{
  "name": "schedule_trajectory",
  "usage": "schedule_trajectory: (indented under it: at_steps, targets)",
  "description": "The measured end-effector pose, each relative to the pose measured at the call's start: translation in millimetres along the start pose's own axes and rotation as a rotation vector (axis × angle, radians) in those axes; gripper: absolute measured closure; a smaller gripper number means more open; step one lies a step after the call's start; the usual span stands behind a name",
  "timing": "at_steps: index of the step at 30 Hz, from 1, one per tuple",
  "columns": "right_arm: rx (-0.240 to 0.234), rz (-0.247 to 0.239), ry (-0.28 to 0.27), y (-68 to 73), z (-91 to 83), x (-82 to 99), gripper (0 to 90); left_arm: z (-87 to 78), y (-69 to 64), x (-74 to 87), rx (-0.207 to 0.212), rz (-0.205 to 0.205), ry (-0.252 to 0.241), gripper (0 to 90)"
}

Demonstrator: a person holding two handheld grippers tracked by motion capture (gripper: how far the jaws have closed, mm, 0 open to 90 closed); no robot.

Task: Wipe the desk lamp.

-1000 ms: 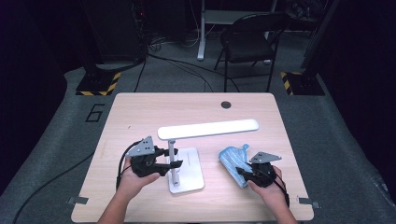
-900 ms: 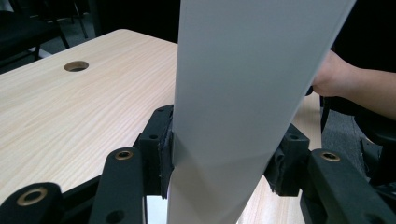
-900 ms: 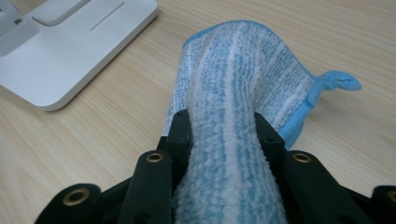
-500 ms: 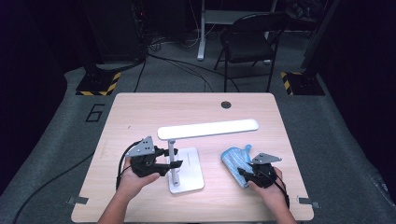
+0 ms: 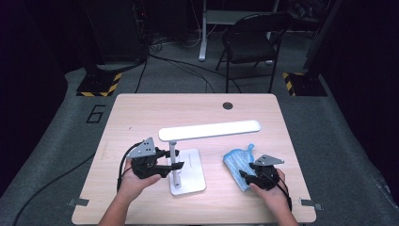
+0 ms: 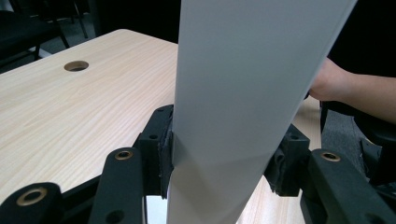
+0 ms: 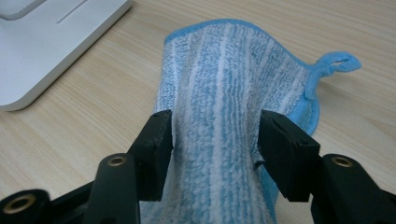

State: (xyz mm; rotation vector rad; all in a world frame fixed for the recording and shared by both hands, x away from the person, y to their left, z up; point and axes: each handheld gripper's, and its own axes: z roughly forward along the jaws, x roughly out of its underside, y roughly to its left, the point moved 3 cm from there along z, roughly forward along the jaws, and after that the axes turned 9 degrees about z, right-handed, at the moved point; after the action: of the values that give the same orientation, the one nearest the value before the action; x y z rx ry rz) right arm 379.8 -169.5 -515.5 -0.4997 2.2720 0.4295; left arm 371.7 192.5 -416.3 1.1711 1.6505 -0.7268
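Observation:
A white desk lamp stands mid-table with a flat base, a thin stem and a long head bar. My left gripper is shut on the stem; in the left gripper view both pads press its sides. A blue-and-white striped cloth lies to the lamp's right. My right gripper is at the cloth's near end. Its jaws have just been opening and stand apart, and a raised fold of the cloth lies between them without being squeezed.
The wooden table has a round cable hole at the back. A corner of the lamp base lies left of the cloth in the right gripper view. A black chair and hazard-striped stands stand on the floor behind.
The right gripper's jaws have spread apart around the cloth's near end, and the cloth stays where it was. The left hand and the lamp have kept still.

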Motion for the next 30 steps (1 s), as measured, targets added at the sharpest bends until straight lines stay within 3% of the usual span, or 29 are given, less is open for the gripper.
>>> schedule_trajectory:
  at_steps: [5, 17, 24, 30]
  targets:
    - [-0.003, -0.001, -0.001, -0.2, -0.4, -0.3, 42.2, -0.2, 0.0, 0.0, 0.001, 0.001, 0.002, 50.4]
    - [-0.018, 0.013, -0.064, 0.1, -11.7, -10.5, 39.6, -0.4, 0.7, -0.2, 0.006, -0.009, 0.002, 50.0]
    - [-0.037, -0.017, -0.061, 11.6, -14.2, -15.2, 38.4, -1.0, 0.7, -1.3, 0.014, -0.013, 0.012, 48.1]
    - [-0.071, -0.028, -0.103, 24.6, -22.1, -21.8, 38.1, -1.1, 0.2, -1.5, 0.03, -0.008, 0.009, 44.9]
